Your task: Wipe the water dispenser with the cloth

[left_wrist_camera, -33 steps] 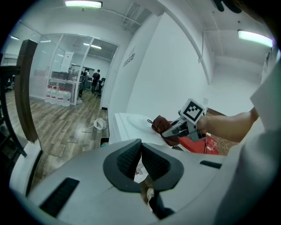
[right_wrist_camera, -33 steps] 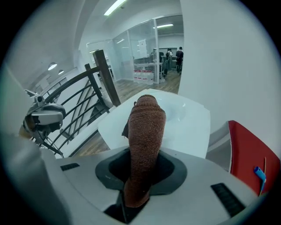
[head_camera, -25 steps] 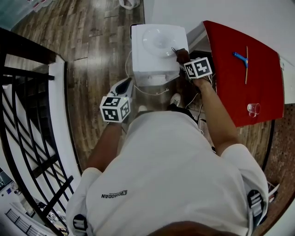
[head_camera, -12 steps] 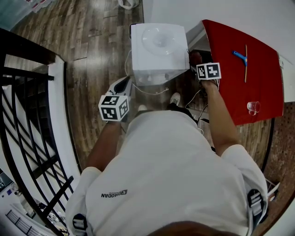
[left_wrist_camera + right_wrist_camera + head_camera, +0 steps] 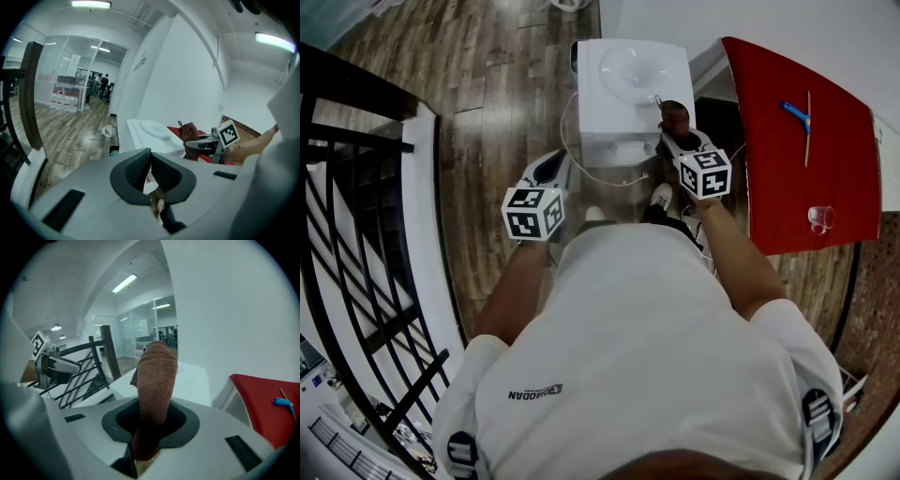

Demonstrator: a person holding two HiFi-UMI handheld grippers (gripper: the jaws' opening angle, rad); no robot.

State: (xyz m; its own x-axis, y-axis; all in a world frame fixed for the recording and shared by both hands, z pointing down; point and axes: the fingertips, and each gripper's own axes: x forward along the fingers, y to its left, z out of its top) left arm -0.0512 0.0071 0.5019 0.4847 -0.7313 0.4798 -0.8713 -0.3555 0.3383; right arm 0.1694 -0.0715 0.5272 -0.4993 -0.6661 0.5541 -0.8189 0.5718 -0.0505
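The right gripper (image 5: 670, 133) pinches the cloth (image 5: 157, 376), its fold poking out past the fingertips beside the water dispenser (image 5: 623, 94), while the left gripper (image 5: 151, 161) hangs with fingers pressed together.

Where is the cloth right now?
In the head view, the cloth is held in the right gripper at the top right edge of the water dispenser, beside the red table.

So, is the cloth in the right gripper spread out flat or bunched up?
Bunched up. The brown cloth stands as a narrow, rounded wad between the fingers of the right gripper.
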